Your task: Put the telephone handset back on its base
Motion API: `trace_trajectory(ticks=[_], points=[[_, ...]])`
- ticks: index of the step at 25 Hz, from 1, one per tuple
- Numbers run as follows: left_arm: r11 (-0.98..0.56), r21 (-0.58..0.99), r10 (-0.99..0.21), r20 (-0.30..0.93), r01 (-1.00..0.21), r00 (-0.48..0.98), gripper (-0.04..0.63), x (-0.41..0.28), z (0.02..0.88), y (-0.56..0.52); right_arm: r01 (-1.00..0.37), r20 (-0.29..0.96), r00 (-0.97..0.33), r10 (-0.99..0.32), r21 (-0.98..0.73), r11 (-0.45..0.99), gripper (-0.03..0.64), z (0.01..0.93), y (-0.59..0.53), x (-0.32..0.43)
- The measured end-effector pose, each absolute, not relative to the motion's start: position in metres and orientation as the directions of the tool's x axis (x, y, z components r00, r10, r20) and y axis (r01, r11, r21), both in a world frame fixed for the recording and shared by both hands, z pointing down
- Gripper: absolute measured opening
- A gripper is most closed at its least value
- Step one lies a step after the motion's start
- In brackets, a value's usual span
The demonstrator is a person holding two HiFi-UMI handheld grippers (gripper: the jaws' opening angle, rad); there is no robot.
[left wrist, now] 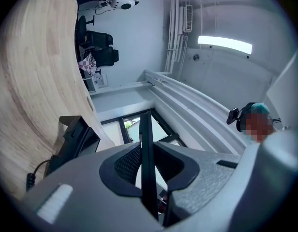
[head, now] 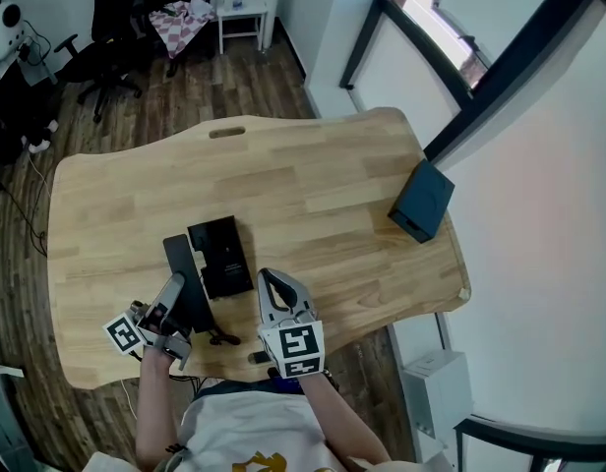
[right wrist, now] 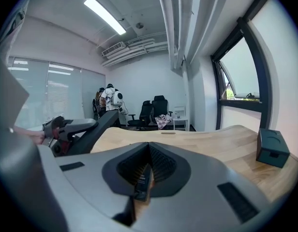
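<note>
1. Starting with the head view: the left gripper (head: 175, 298) is at the near edge of the wooden worktop (head: 313, 185). It holds the near end of the black handset (head: 185, 268).
2. The handset runs away from the person, just left of the flat black base (head: 220, 256), and is not seated on it.
3. A dark cord (head: 222, 338) lies between the two grippers.
4. The right gripper (head: 272, 281) is just right of the base. A black box (head: 421, 202) stands well apart, at the worktop's right edge.
5. Left gripper view: the left fingers (left wrist: 125, 163) are nearly together, clamped on the handset. The handset shows edge-on as a thin dark strip between them. The base lies beside it on the worktop.
6. Right gripper view: the right fingers (right wrist: 163, 166) are closed against each other, with nothing held between them. The handset is at the left, tilted upward from the left gripper. The black box sits at the far right.
</note>
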State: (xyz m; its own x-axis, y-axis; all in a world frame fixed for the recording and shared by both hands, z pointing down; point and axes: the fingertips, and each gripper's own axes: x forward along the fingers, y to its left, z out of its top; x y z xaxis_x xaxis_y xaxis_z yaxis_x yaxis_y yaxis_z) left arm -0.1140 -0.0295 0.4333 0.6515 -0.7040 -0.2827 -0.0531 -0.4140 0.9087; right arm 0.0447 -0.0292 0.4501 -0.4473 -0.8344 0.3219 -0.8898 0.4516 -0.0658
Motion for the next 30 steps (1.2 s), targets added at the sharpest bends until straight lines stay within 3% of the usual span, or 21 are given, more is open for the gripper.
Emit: trace_trajectory(ticks=[30], points=[[-0.372, 0.924, -0.731, -0.232, -0.09, 0.641, 0.075, -0.117, 0.502, -0.057, -0.864, 0.455, -0.495, -0.74, -0.174, 0.472, 0.006, 0.525, -0.046, 0.045]])
